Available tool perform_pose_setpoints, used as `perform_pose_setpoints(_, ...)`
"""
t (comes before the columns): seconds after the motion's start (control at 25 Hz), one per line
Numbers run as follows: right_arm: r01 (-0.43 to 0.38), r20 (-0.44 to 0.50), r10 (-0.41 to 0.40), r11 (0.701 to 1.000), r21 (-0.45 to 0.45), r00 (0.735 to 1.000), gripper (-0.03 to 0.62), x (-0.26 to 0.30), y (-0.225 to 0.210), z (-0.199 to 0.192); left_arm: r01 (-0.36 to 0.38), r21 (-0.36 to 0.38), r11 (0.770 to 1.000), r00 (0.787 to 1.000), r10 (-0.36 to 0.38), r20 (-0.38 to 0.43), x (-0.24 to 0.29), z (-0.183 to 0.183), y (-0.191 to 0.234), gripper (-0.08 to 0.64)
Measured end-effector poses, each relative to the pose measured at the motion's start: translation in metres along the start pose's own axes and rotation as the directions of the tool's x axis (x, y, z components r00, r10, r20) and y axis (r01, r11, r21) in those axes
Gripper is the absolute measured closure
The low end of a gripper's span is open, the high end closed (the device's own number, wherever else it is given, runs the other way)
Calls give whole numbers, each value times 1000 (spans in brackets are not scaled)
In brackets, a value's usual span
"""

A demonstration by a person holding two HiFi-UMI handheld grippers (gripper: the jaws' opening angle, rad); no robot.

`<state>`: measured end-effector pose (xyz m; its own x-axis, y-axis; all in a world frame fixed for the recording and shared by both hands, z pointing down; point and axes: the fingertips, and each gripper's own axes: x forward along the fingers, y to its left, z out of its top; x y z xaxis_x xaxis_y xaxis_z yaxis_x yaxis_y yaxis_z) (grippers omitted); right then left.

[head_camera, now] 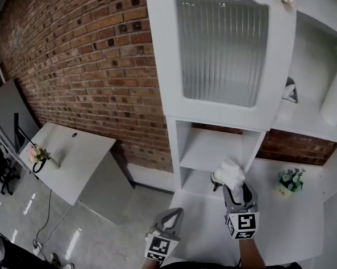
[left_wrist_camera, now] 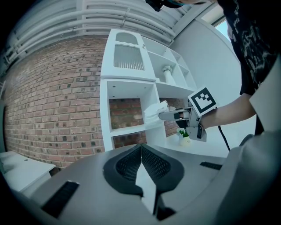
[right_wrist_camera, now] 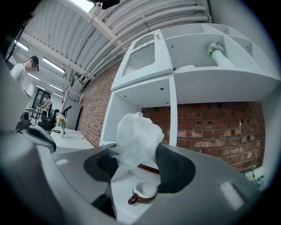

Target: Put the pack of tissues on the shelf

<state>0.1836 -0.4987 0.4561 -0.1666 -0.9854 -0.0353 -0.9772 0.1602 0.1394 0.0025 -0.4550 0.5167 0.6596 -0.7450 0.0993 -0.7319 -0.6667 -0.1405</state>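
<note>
Pinching the pack of tissues [right_wrist_camera: 137,136] low on its wrap, the right gripper [right_wrist_camera: 139,163] is holding it before the shelf [head_camera: 204,151], twelve o'clock ahead. Soft, light and crushable, the pack is probably wanting a gentle mid-body grip. The left gripper [left_wrist_camera: 141,163], at eight o'clock, is resting with jaws pressed together, empty.

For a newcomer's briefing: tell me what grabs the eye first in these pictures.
The crumpled white pack of tissues stands out, clamped in the right gripper before the white shelf unit and its open compartment. A small brown cup sits on the surface just under it, and a ribbed glass door fills the unit's top against the brick wall.
</note>
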Motion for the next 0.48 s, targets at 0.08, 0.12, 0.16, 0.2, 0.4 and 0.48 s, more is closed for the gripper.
perform_pose_setpoints(0.08,13,1,-13,1000,16,1000,350,9,-3,0,-4,-2,1000,1000,4,-7,0,-3,3,549)
perform_pose_setpoints(0.12,19,-1,-19,1000,25,1000,350,13,-4,-1,-6,-4,1000,1000,6,-10,0,-4,5,549)
perform_pose_setpoints(0.16,25,-4,-25,999,36,1000,350,18,-5,-2,-9,-6,1000,1000,9,-13,-1,-5,6,549)
perform_pose_setpoints(0.2,30,-6,-30,998,49,1000,348,22,-6,-3,-12,-7,1000,1000,11,-16,-1,-6,8,549)
perform_pose_setpoints(0.4,35,-11,-35,999,42,999,347,41,-7,-1,-30,-17,999,999,29,-27,-3,-10,17,549)
perform_pose_setpoints(0.48,30,-15,-29,999,29,999,347,47,-7,-1,-43,-24,999,999,42,-30,-4,-12,22,549)
